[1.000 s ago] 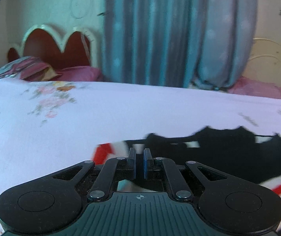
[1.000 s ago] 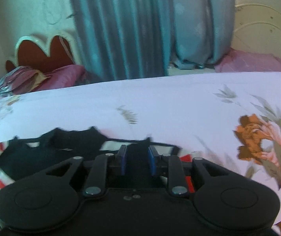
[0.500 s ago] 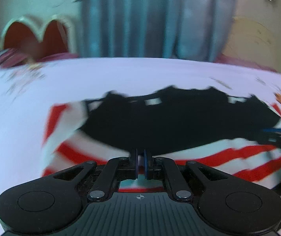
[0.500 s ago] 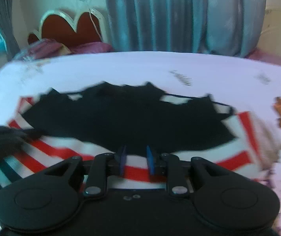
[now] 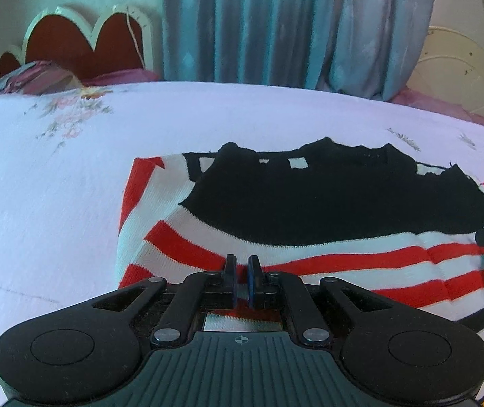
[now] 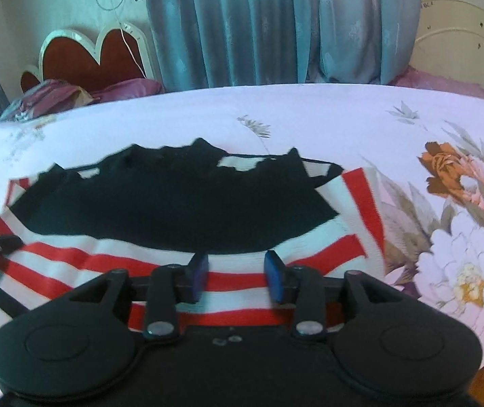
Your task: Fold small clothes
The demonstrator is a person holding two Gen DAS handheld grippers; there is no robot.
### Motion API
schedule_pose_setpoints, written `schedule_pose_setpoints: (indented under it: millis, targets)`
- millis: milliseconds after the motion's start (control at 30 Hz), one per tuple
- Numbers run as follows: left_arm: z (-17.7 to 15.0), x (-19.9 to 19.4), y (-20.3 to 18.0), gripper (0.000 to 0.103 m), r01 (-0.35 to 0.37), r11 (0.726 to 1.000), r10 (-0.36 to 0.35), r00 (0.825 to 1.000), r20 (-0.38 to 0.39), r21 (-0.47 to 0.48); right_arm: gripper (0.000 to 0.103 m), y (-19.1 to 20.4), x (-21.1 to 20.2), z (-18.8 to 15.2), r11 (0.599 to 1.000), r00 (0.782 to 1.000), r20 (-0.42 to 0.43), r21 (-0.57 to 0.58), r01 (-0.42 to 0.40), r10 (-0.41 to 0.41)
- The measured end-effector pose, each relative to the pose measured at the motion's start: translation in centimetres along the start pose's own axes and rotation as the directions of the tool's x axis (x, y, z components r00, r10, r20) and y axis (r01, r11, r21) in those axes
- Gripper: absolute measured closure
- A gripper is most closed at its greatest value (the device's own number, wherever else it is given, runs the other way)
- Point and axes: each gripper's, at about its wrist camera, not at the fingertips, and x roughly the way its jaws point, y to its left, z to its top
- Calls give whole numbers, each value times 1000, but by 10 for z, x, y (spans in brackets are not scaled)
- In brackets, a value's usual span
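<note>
Striped sweater (image 5: 309, 264) flat on floral bedsheet (image 5: 55, 186), near half folded over. My left gripper (image 5: 242, 264) pinched shut, probably on hem. Right gripper (image 6: 236, 268) opening, fabric free. Release left, press crease flat.

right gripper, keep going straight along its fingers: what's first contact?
Most likely the striped garment: the right gripper, jaws opening with nothing pressed between them, points down at its red-and-white stripes, just short of the black panel. Depth is uncertain.
</note>
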Motion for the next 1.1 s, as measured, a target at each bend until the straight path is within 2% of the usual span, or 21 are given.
schedule_pose_setpoints:
  millis: [100,333,433,467,567,667,767,833,967,1100]
  targets:
    - [2,-9,-5,97,5,1000,-5,1000,-8,0,67,11,-5,2,999,999,6,6,-41,41]
    - [0,-28,-35,96,91,996,-91,996,-4,16,66,46,-15,3,993,994,11,-25,-111,112]
    - [-6,-28,-49,92,116,993,-115,993,-11,37,66,59,-16,-3,990,992,1,-50,-129,130]
    - [-9,-27,-52,86,110,992,-110,994,-4,55,66,61,-15,-6,990,992,-5,-61,-129,129]
    - [-21,-25,-55,80,85,988,-88,996,23,131,67,64,-8,-18,989,997,-25,-130,-71,69]
    - [-25,-30,-41,61,58,990,-63,997,39,130,67,48,-11,-28,988,1000,-9,-149,-30,29]
    - [-31,-32,-20,59,4,992,-8,999,33,124,67,28,-18,-31,991,1000,4,-132,-3,4]
    - [-36,-33,-4,55,-2,996,-1,1000,30,90,67,17,-22,-34,993,1000,9,-121,12,-11]
    - [-36,-38,-4,54,-23,995,20,999,29,99,65,10,-23,-37,997,1000,5,-79,26,-26]
    - [-36,-56,-9,54,39,998,-41,998,41,48,63,26,-37,-36,998,1000,19,-62,-14,15]
